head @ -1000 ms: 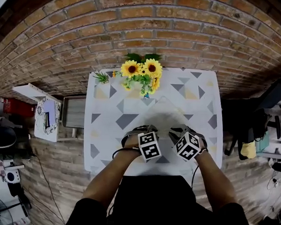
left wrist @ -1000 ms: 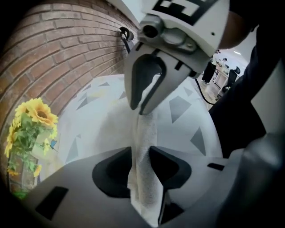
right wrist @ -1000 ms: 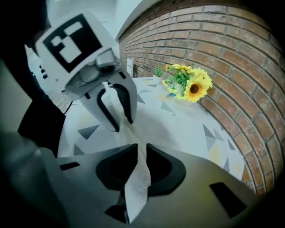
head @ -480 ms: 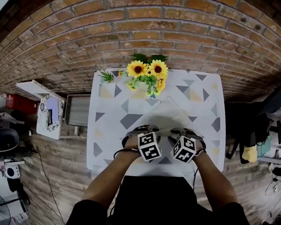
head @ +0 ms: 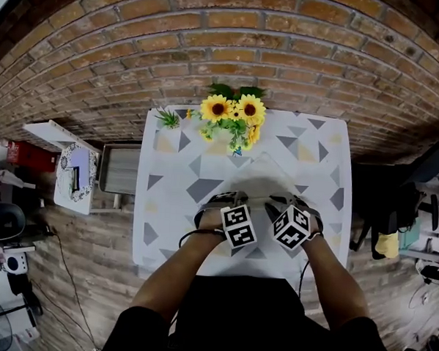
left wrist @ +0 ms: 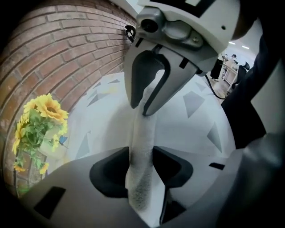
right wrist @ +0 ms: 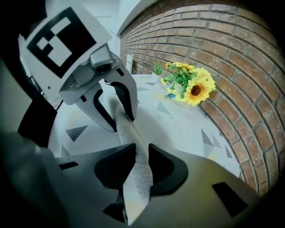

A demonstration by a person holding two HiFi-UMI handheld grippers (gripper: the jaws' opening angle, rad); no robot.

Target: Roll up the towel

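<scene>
White towel (head: 259,179) lies on the patterned table (head: 166,205), near edge gathered up. My left gripper (left wrist: 141,155), jaws just eased wider, and my right gripper (right wrist: 139,156), jaws just tightened, each pinch that edge.

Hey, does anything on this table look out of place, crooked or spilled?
Nothing looks spilled or damaged. The white terry towel lies cornerwise on the white tablecloth with grey triangles, one corner pointing toward the yellow sunflower bouquet, which stands upright by the brick wall.
</scene>
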